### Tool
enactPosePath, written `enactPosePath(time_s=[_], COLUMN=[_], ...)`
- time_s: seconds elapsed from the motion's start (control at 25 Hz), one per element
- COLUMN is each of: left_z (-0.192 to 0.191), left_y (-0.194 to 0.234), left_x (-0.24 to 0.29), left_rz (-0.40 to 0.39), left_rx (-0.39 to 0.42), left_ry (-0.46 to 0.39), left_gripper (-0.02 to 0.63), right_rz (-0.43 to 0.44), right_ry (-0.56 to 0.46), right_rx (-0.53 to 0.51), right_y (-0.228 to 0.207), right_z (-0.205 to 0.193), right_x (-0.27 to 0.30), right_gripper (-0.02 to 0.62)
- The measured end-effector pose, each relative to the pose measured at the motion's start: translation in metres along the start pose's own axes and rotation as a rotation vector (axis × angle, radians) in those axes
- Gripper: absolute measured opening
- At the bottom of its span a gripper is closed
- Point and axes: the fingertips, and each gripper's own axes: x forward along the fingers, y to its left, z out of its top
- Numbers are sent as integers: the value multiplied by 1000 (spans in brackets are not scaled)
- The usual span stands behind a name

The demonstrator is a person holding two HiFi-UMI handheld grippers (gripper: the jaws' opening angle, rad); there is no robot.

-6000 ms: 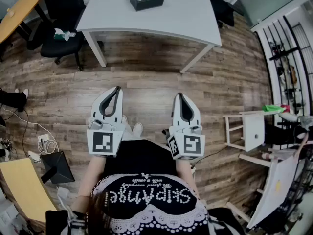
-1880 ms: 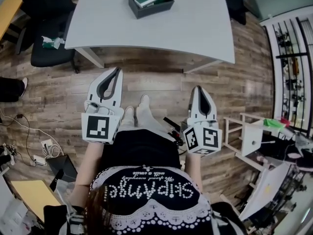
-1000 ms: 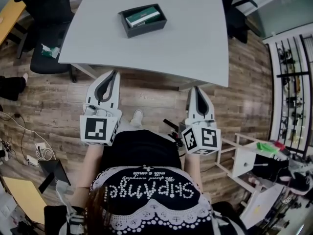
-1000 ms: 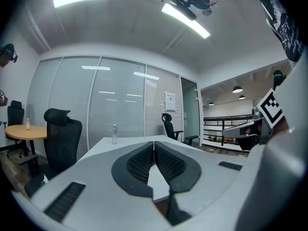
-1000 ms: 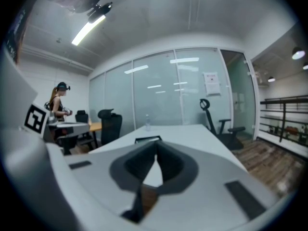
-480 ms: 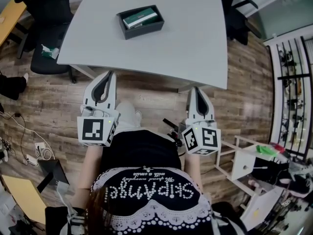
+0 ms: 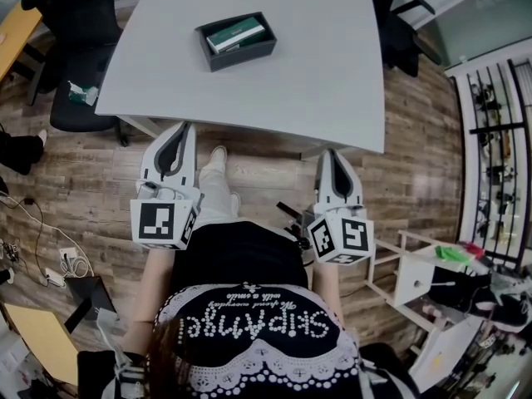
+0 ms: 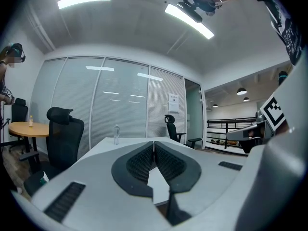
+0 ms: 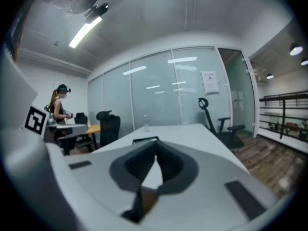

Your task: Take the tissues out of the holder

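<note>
A black box-shaped holder (image 7: 236, 43) stands on the white table (image 7: 324, 65), with a green-and-white tissue pack (image 7: 235, 34) lying in it. In the right gripper view the holder (image 9: 145, 140) shows as a dark rim just beyond the jaws. Both grippers hang short of the table's near edge, apart from the holder. My left gripper (image 7: 176, 128) is shut and empty; its ribbed pads (image 8: 147, 160) meet in the left gripper view. My right gripper (image 7: 334, 155) is shut too, nothing between its jaws.
Black office chairs (image 7: 79, 23) stand left of the table and another (image 7: 399, 32) at its far right. A water bottle (image 8: 116, 134) stands at the table's far end. A white stool (image 7: 420, 273) and shelving sit to my right. Cables lie on the wood floor (image 7: 50, 223).
The table and holder have drawn nearer as I walked up; both grippers now sit just below the table's near edge. Jaws stayed shut throughout.
</note>
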Motion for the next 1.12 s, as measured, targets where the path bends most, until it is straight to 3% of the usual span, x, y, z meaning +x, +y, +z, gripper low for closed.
enactPosePath(time_s=[0.76,1.12], left_z=[10,6], left_y=[44,89], left_x=[96,143], left_rz=[-65,-96], left_rx=[-58,-63], left_ry=[28,62], left_gripper=[35,35], right_rz=[-44,-80], right_ry=[21,33], right_rx=[5,-1], right_y=[-12,-5], right_z=[31,44], right_x=[93,151], right_gripper=[35,35])
